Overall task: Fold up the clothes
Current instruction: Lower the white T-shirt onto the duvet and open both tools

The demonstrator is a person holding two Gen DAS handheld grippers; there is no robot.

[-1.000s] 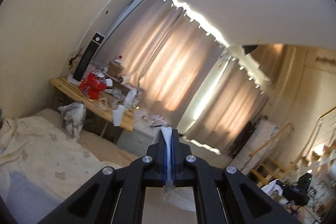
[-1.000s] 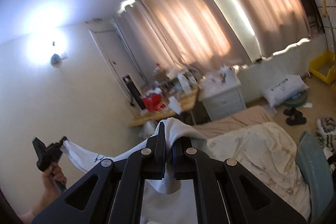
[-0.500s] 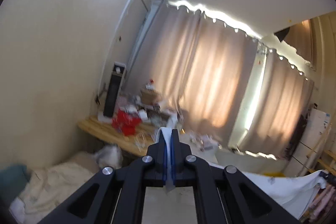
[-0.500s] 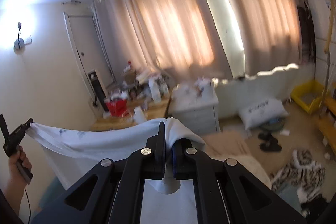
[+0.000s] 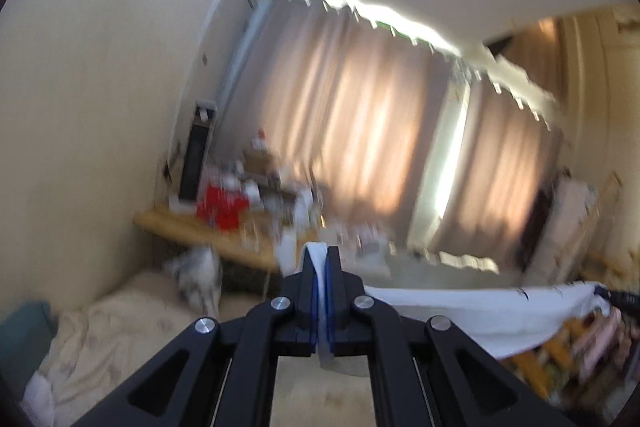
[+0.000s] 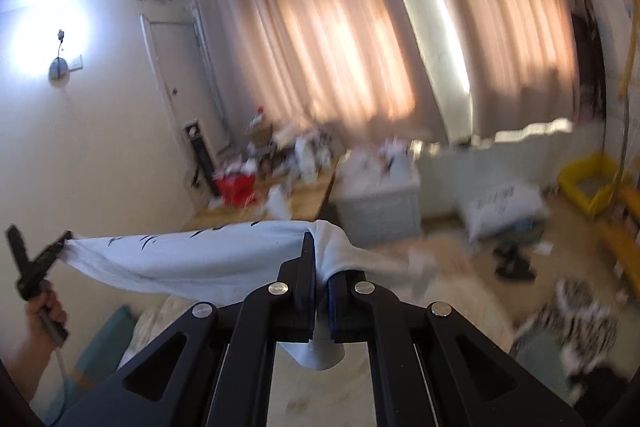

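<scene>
A white garment with small dark marks hangs stretched in the air between my two grippers, above the bed. My left gripper is shut on one end of it; the cloth runs off to the right toward the other gripper's tip. My right gripper is shut on the other end, with cloth draped over its fingers. In the right wrist view the left gripper shows at far left, held in a hand, pinching the garment's corner.
A bed with a cream cover lies below. A cluttered wooden desk and white cabinet stand under the curtains. A yellow bin, a pillow and scattered clothes lie on the floor at right.
Both grippers have swung and tilted while holding the garment. The cloth is pulled tighter and more level between them. The views are blurred with motion.
</scene>
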